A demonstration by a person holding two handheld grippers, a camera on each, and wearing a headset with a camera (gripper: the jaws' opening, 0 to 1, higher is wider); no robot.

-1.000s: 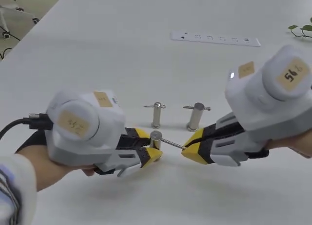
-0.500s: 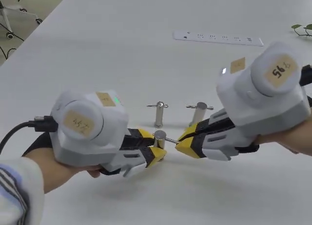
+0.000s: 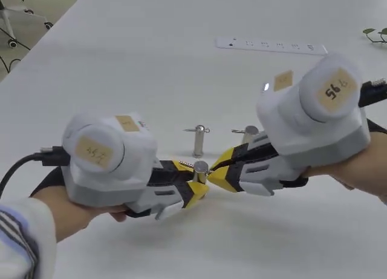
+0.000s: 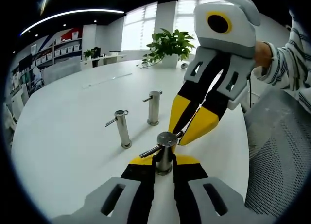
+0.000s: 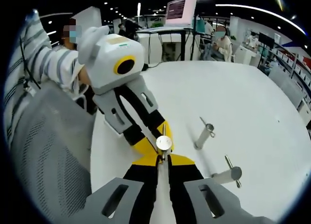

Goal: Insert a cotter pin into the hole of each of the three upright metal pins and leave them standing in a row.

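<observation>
The third metal pin (image 3: pixel 200 169) stands toward the table's (image 3: pixel 181 61) near edge, before the two finished pins (image 3: pixel 198 144), clamped low in the left gripper (image 3: pixel 195 183). The cotter pin (image 4: pixel 149 150), pinched by the right gripper (image 3: pixel 213 173), pokes through its hole; push level, clamp firm

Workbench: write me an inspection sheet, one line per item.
Surface: white table.
Job's things: left rear pin and right rear pin upright, each with a cotter pin through it; front pin upright, third cotter pin poking out of its hole.
Clutter: power strip; plant leaves.
Grippers: left gripper shut on front pin; right gripper shut on third cotter pin.
Cables: black cable at the left gripper.
Surroundings: chair base beside the table.
</observation>
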